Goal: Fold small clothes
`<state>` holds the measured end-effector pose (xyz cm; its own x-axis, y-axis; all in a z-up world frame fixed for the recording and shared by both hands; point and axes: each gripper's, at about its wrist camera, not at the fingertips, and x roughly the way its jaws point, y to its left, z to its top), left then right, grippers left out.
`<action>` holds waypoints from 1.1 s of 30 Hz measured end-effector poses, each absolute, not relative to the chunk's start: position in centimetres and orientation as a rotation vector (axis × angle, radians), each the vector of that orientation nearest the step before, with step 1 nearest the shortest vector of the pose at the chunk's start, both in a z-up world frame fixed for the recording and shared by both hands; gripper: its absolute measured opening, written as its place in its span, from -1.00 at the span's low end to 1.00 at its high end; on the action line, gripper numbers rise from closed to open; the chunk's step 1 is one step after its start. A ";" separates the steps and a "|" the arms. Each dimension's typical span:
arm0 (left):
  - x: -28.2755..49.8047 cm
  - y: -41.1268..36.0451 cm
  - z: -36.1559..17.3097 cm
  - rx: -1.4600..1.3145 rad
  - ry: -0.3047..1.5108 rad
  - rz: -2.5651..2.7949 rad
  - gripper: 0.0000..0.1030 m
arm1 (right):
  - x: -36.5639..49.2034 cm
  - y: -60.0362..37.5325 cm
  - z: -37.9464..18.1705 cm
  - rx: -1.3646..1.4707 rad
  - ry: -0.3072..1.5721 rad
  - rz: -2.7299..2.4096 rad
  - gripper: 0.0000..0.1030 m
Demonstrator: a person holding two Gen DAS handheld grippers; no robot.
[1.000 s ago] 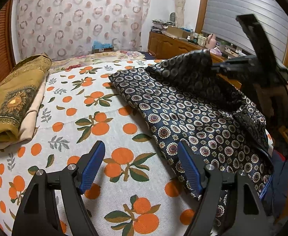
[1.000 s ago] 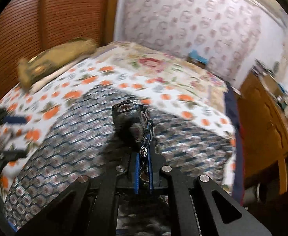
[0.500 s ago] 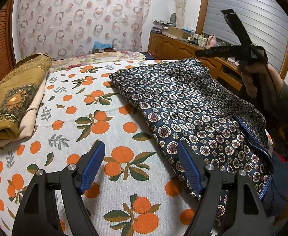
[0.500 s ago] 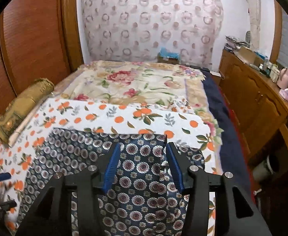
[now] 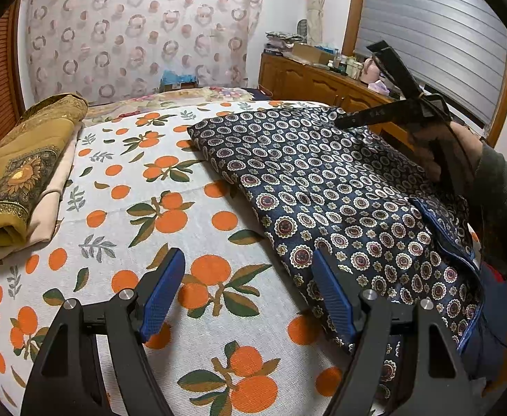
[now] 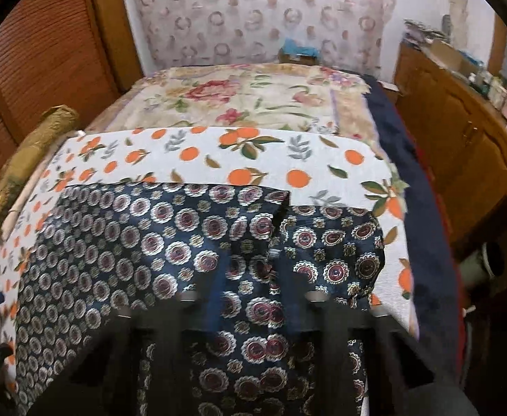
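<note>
On the orange-print bedsheet (image 5: pixel 170 215), the navy medallion-print garment (image 5: pixel 322 187) lies spread flat, its long axis running in the left wrist view from the near edge at 5 o'clock up toward the far end of the bed at 12. A folded mustard-gold cloth (image 5: pixel 21 173) sits well apart at 9 o'clock.

The left gripper (image 5: pixel 248 293) hangs tilted down over the sheet with its jaws wide apart and nothing between them. The garment's near left edge lies just under its right blue finger, so the cloth starts at about 3 o'clock from the jaw gap and stretches away to 1.

The right gripper (image 6: pixel 250 260) is over the garment's middle, nearer the far hem than the left one is. Its jaws have just been closing, and in its own blurred view the fingers look drawn nearly together. A raised pinch of patterned cloth seems to sit between them, though the blur makes that hard to confirm. In the left wrist view the person's right hand (image 5: pixel 440 145) holds that tool at 2 o'clock, angled steeply down onto the fabric.

Judging from this, the coming move turns on the right hand lifting that fold along the garment's long axis.
</note>
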<state>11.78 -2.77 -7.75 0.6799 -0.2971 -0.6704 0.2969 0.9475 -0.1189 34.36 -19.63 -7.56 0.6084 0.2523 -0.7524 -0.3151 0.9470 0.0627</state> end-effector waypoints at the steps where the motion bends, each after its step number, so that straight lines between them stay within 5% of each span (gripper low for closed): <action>1: 11.8 -2.8 -7.7 -0.001 0.753 -0.334 0.48 | 34.1 -19.8 -7.5 -0.093 0.844 0.333 -0.88; 15: 11.2 -3.1 -7.0 -0.001 0.717 -0.349 0.48 | 32.4 -23.8 -5.5 -0.155 0.743 0.115 -0.96; 17: 11.1 -3.3 -7.0 0.002 0.719 -0.355 0.48 | 32.2 -23.9 -5.7 -0.177 0.746 0.072 -0.75; 19: 11.0 -3.7 -6.9 0.006 0.717 -0.364 0.48 | 31.2 -23.7 -5.6 -0.175 0.728 0.074 -0.23; 33: 10.3 -5.3 -6.4 0.019 0.704 -0.402 0.48 | 15.3 -19.5 -8.7 -0.134 0.667 0.319 -0.11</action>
